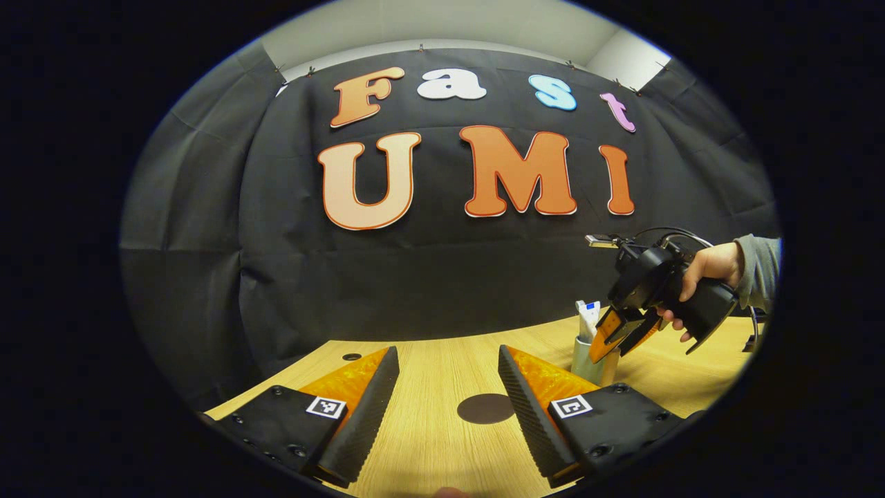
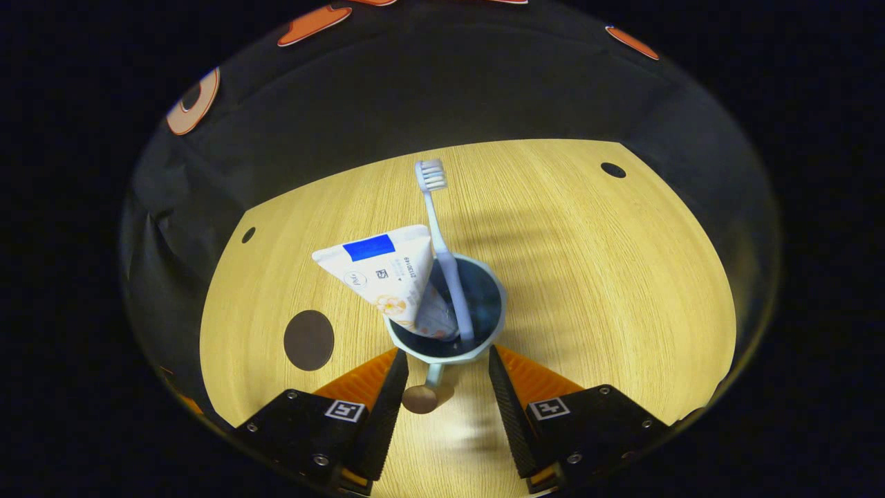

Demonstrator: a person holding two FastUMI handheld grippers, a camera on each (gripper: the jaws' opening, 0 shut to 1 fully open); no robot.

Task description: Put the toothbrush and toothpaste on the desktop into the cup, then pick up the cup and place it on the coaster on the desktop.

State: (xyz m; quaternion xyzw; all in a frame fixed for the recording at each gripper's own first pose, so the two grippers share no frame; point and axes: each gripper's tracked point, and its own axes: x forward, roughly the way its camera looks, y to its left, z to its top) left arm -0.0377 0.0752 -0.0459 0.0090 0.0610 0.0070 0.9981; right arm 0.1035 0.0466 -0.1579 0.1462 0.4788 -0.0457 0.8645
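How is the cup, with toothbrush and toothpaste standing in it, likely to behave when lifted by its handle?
Probably top-heavy: the toothbrush and toothpaste lean well above the cup rim, so it may tilt. They could shift or rattle. The thin handle may let it swing.

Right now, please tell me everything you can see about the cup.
The cup is pale grey-green, dark inside, and looks ceramic or plastic. It stands upright on the wooden desktop, right of the dark round coaster. A toothbrush and a toothpaste tube lean inside it. A small handle with a round end points toward the right gripper, whose open jaws sit on either side of it, not pressing.
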